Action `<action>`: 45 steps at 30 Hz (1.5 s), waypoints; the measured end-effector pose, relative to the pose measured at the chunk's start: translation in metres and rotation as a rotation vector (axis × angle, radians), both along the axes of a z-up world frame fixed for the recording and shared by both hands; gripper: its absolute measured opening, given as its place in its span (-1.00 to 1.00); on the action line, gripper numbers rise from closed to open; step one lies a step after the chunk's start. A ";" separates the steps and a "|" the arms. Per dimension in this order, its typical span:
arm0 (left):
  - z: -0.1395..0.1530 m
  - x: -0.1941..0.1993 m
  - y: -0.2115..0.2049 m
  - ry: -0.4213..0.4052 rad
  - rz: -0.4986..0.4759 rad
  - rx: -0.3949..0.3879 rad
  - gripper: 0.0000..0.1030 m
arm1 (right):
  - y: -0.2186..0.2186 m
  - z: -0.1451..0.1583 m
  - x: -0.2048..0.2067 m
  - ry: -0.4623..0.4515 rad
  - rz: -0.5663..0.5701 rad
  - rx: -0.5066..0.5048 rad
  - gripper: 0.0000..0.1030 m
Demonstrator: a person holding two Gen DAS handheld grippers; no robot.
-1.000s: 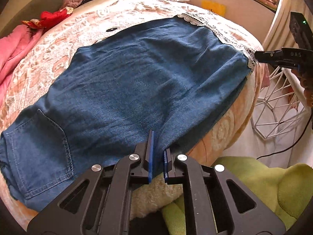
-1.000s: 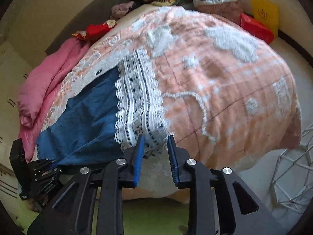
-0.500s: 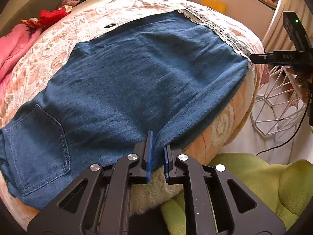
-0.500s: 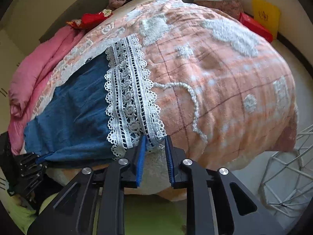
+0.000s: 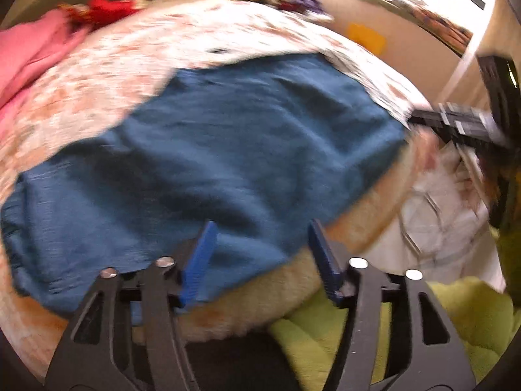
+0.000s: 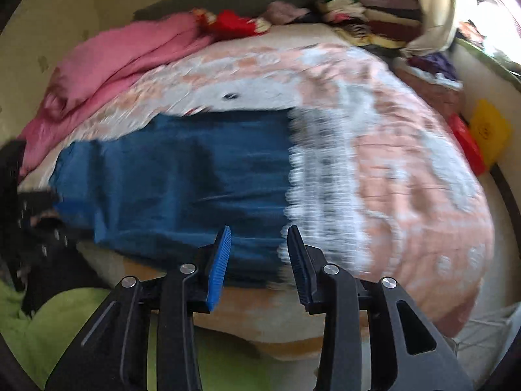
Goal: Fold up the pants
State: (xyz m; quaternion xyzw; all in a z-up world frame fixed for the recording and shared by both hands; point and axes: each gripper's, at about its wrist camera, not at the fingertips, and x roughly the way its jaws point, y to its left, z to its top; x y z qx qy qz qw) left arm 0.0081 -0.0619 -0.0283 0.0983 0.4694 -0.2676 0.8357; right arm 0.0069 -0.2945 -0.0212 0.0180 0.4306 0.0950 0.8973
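Observation:
Blue denim pants (image 5: 228,150) with a white lace hem (image 6: 322,182) lie spread flat on a peach and white blanket (image 5: 107,75). Both views are motion blurred. My left gripper (image 5: 263,247) is open at the near edge of the pants, its fingers apart above the cloth, holding nothing. My right gripper (image 6: 259,254) is open at the near edge by the lace hem, holding nothing. The right gripper also shows at the right of the left wrist view (image 5: 456,123). The left gripper shows dark and blurred at the left edge of the right wrist view (image 6: 29,215).
A pink quilt (image 6: 114,65) lies at the far left of the bed. Piled clothes (image 6: 368,13) sit at the back. A white wire basket (image 5: 439,202) stands right of the bed. Green fabric (image 5: 456,309) lies below the bed edge. A yellow and red item (image 6: 482,137) leans by the wall.
Both grippers have opened and let go of the pants' near edge. Both have pulled back and swung, so more of the bed shows. The pants now lie loose on the blanket.

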 end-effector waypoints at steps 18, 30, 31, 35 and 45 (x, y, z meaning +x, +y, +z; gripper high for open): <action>0.002 0.042 0.085 0.003 0.386 -0.039 0.17 | 0.002 -0.019 0.004 0.088 0.050 0.022 -0.02; 0.035 0.065 0.052 -0.078 0.299 -0.046 0.25 | -0.056 0.026 0.052 -0.094 -0.085 0.071 0.16; 0.036 0.069 0.050 -0.078 0.296 -0.046 0.25 | -0.062 0.025 0.065 -0.095 -0.093 0.053 0.16; 0.034 0.096 0.038 -0.049 0.283 -0.068 0.25 | -0.080 0.014 0.106 -0.062 -0.104 0.078 0.16; 0.018 0.155 0.008 0.014 0.248 -0.049 0.25 | -0.095 -0.034 0.168 0.058 -0.073 0.151 -0.07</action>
